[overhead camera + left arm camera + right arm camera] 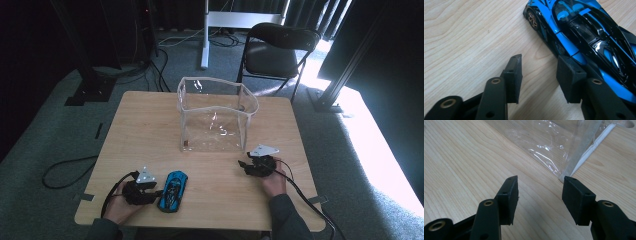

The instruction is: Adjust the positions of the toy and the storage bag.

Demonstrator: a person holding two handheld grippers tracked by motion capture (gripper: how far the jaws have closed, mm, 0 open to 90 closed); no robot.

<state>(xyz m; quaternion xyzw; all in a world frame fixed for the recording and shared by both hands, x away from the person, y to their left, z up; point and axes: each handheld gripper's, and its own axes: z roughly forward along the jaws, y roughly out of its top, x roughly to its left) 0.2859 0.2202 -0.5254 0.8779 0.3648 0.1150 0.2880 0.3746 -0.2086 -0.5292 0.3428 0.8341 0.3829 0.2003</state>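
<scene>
The toy car is lying on the desk near its front edge, its tail running out of frame in the left gripper view. The left gripper is holding its fingers apart around bare wood, one touching the car's flank. The right gripper is sitting with its fingers apart and empty before the clear bag, whose top is cut off there.

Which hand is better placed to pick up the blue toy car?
Left. The left tongs are open right beside the blue toy car, one pad at its flank. The right tongs are open near the clear bag, away from the car.
</scene>
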